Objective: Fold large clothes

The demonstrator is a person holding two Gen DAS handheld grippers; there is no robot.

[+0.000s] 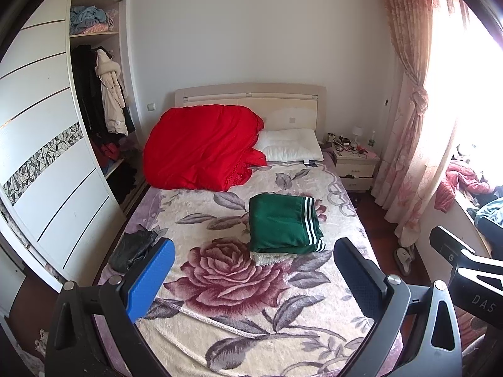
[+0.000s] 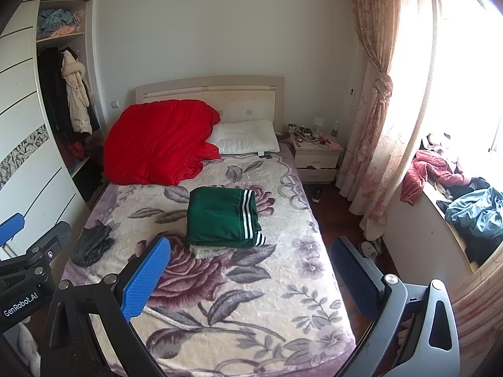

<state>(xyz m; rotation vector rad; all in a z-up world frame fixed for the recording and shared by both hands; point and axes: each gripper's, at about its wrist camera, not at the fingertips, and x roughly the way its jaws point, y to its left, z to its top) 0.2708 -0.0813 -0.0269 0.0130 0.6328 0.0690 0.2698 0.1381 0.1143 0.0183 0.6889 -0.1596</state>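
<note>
Two grippers, the left gripper (image 1: 251, 279) and right gripper (image 2: 248, 278), hang wide open and empty above the floral plush bed blanket (image 2: 251, 308). The folded green garment with white stripes (image 2: 224, 218) lies mid-blanket, beyond both, short of the red quilt (image 2: 157, 144).

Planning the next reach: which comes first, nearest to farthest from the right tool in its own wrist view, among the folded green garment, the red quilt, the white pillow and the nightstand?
1. Folded green garment, mid-bed, just ahead of the right tool.
2. Red quilt, far left at the headboard.
3. White pillow, beside the quilt; too close to rank against it.
4. Nightstand, past the bed's far right corner.
</note>
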